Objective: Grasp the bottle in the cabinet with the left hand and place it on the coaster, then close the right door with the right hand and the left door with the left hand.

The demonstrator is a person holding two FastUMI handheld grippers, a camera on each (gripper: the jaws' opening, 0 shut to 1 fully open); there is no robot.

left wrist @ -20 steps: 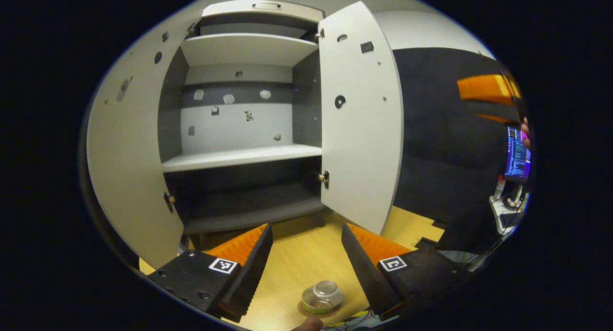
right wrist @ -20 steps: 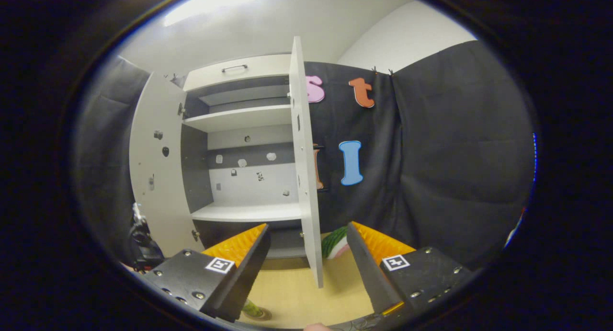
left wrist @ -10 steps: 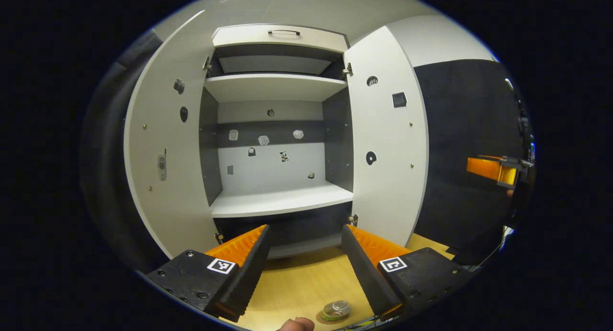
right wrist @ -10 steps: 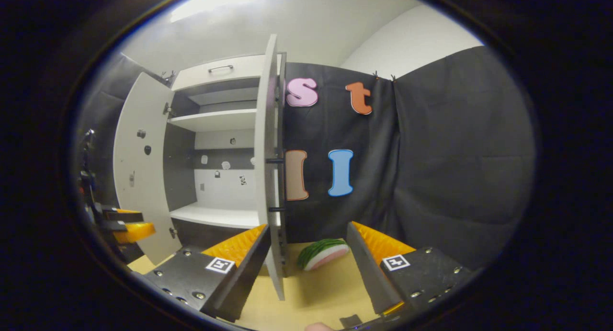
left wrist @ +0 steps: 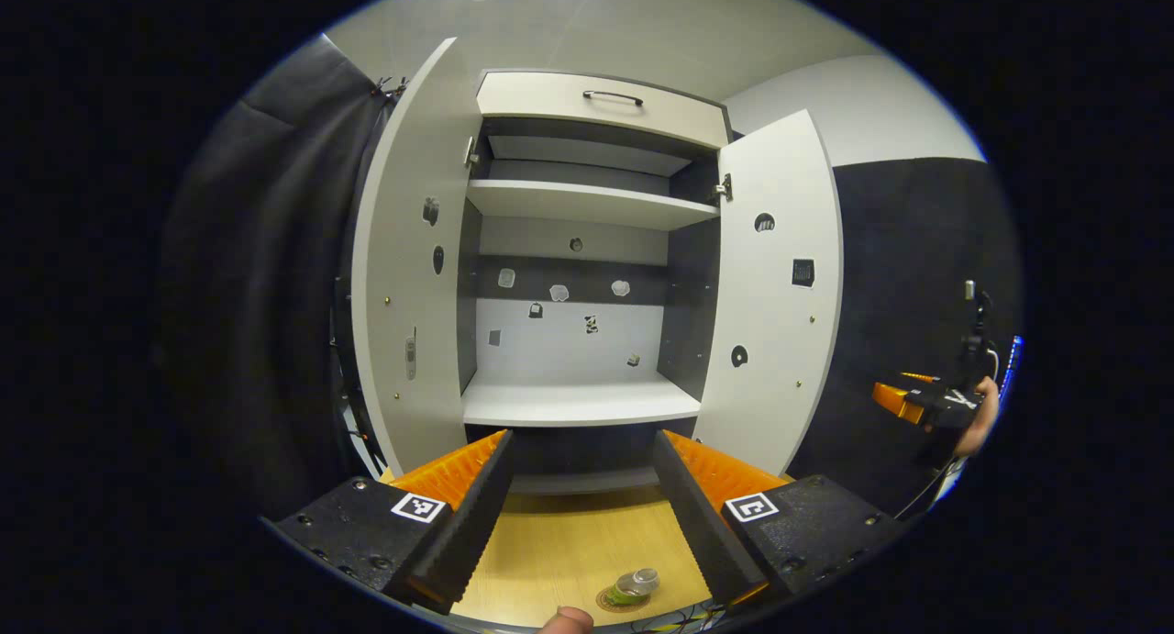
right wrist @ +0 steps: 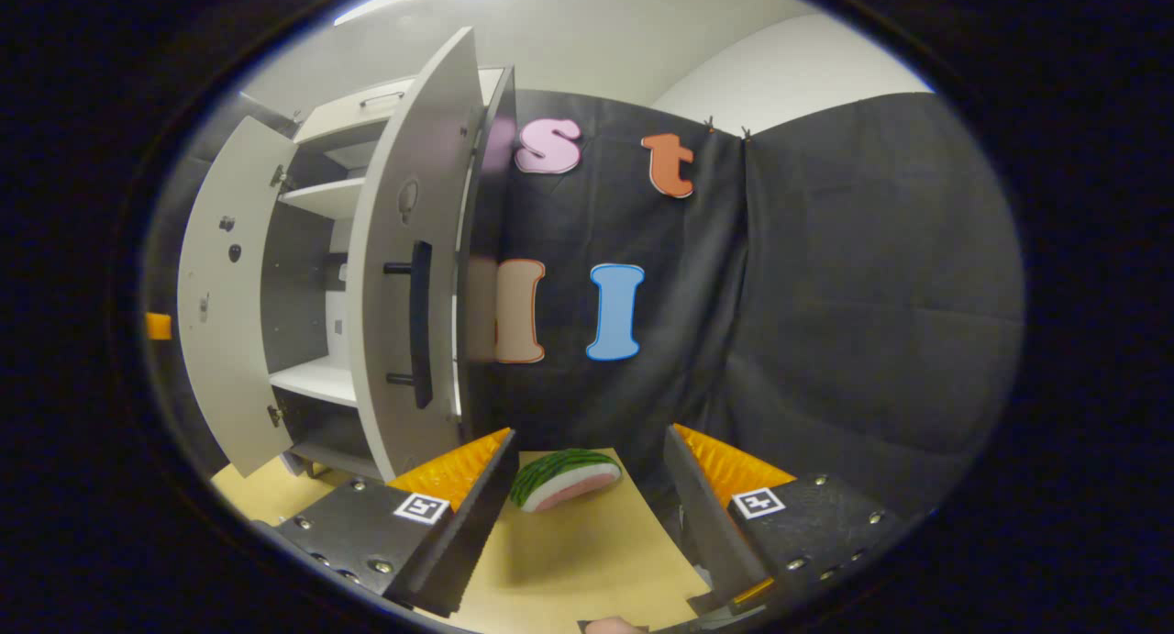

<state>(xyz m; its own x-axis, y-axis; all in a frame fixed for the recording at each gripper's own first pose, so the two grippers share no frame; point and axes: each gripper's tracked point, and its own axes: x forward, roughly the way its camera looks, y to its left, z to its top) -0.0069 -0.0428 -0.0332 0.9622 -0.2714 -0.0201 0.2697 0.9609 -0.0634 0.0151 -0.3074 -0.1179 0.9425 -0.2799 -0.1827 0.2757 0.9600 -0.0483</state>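
Already the bottle stands on the coaster on the wooden table, low in the left gripper view and near the front edge, so the placing step looks done and the doors are what remain. The left gripper hangs with its fingers spread wide and nothing between them, facing the cabinet whose shelves are bare. The right gripper is likewise wide open and empty, aimed past the outer face of the right door, with the door's dark handle up and to its left; a watermelon slice lies on the table between its fingers in the picture. The likeliest trouble is a poor push: if the right gripper meets the door near its hinge or catches the handle, the door may stall or bounce back. The left door stands wide, and a low sweep toward it could knock the bottle off its coaster.
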